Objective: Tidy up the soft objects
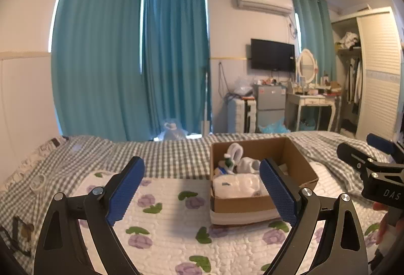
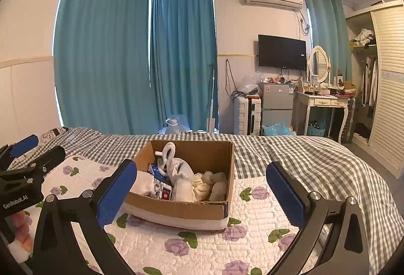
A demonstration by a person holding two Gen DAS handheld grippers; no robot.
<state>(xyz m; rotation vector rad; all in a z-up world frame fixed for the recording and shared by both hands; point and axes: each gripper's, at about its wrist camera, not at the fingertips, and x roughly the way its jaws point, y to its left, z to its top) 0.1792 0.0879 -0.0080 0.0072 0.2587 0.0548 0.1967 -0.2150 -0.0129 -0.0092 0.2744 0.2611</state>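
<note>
An open cardboard box point(image 1: 300, 161) point(image 2: 202, 206) stands on a white quilt with purple flowers point(image 1: 174, 219) point(image 2: 252, 229). It holds soft things: a white plush toy point(image 2: 180, 179) point(image 1: 234, 152), a cream cloth bundle point(image 2: 200, 185), grey pieces point(image 2: 218, 182) and a white folded pack point(image 1: 237, 185). My left gripper point(image 1: 202, 189) is open and empty, left of the box. My right gripper point(image 2: 202, 194) is open and empty, in front of the box. Each gripper shows at the edge of the other's view.
The bed has a grey checked cover point(image 2: 290, 156). A roll of tape point(image 1: 38, 181) lies at its left. Beyond the bed are teal curtains point(image 2: 113, 60), a water jug point(image 2: 174, 125), a suitcase point(image 2: 246, 114), a small fridge point(image 2: 276, 105), a dressing table point(image 2: 323, 105) and a wardrobe point(image 2: 386, 88).
</note>
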